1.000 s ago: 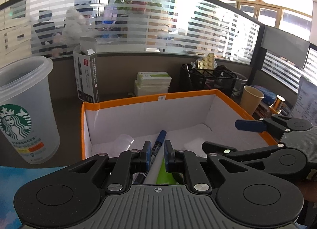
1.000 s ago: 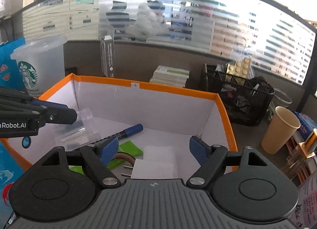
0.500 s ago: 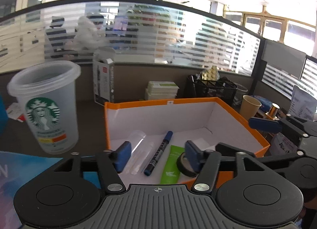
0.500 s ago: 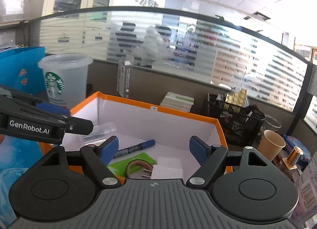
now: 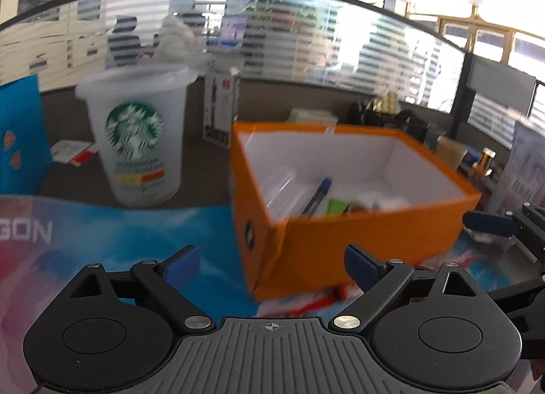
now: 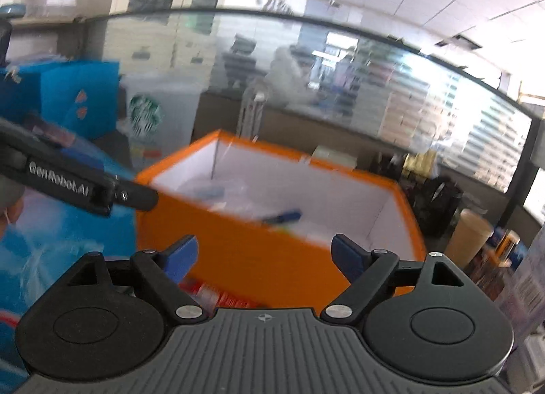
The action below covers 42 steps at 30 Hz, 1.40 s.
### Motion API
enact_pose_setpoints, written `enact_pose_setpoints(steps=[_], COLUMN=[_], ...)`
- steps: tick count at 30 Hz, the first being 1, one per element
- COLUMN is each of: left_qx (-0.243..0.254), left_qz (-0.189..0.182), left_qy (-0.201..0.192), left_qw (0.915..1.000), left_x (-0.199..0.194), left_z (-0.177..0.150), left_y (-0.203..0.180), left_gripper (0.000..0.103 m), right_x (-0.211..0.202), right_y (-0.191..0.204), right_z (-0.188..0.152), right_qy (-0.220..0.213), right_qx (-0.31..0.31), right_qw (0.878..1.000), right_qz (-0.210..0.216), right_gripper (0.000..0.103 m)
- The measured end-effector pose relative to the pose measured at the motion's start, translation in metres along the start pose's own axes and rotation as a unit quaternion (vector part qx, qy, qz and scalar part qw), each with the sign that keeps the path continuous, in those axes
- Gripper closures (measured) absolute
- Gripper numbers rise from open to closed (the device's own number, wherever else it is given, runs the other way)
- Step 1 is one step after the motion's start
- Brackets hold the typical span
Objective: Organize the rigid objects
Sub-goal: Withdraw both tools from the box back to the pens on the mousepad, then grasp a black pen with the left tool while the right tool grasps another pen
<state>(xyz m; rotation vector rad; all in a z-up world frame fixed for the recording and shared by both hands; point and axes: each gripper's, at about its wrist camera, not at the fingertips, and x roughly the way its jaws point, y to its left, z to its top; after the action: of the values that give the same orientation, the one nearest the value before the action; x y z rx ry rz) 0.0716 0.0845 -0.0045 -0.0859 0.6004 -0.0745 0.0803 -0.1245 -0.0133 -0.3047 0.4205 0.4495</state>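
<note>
Orange box point(image 5: 361, 244) sits on the colourful mat point(image 5: 112, 233) covering the tabletop, just ahead of both grippers. Nearest, the left gripper point(image 5: 271, 264) has just been opening its jaws; they stand wide with nothing between them, short of the box's near corner. The right gripper point(image 6: 264, 254) has also just been opening, jaws wide and empty before the box's near wall. Inside the box lie a blue marker point(image 5: 318, 194), a green packet point(image 5: 335, 206) and a clear tube point(image 5: 282, 189), all blurred. Beyond the mat's far edge, left of the box, stands a translucent Starbucks cup point(image 5: 136, 138). Farther back are a small upright carton point(image 5: 221, 107) and a paper cup point(image 6: 468, 237).
</note>
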Motion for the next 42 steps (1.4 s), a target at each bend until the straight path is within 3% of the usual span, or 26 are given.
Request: enact_pose_setpoints(steps=[3,9,16,22,24,26,29,36,42], left_qx=[0.002,-0.029,-0.034,-0.034,-0.032,-0.028,-0.017,0.003,0.007], left_qz=[0.019,0.048,0.050,0.047,0.044,0.039,0.029,0.027,0.030], left_qy=[0.010,0.022,0.027,0.032,0.034,0.037,0.040,0.065,0.060], left_qw=[0.9998,0.9982,0.9978,0.9978,0.9979,0.9982,0.9986,0.9975,0.9978], left_x=[0.000,0.000,-0.003,-0.002,-0.002,-0.001,0.001,0.009,0.004], left_z=[-0.015,-0.030,-0.034,-0.037,-0.038,-0.040,-0.043,-0.054,-0.056], left_y=[0.007,0.033,0.044,0.046,0.045,0.042,0.034,0.018,0.009], left_gripper=[0.009,0.009,0.009,0.007,0.007,0.007,0.007,0.007,0.007], right_x=[0.007,0.013,0.029,0.027,0.027,0.026,0.028,0.028,0.029], right_y=[0.011,0.051,0.073,0.080,0.075,0.077,0.081,0.070,0.062], right_z=[-0.016,-0.028,-0.030,-0.040,-0.042,-0.043,-0.043,-0.047,-0.049], right_qy=[0.022,0.043,0.079,0.074,0.072,0.068,0.063,0.058,0.054], right_qx=[0.014,0.013,0.027,-0.024,-0.019,-0.026,-0.031,0.006,0.021], right_qw=[1.000,0.996,0.990,0.995,0.994,0.994,0.993,0.992,0.989], right_qz=[0.013,0.083,0.114,0.068,0.075,0.085,0.096,0.116,0.133], right_gripper=[0.024,0.051,0.052,0.048,0.054,0.070,0.080,0.080,0.079])
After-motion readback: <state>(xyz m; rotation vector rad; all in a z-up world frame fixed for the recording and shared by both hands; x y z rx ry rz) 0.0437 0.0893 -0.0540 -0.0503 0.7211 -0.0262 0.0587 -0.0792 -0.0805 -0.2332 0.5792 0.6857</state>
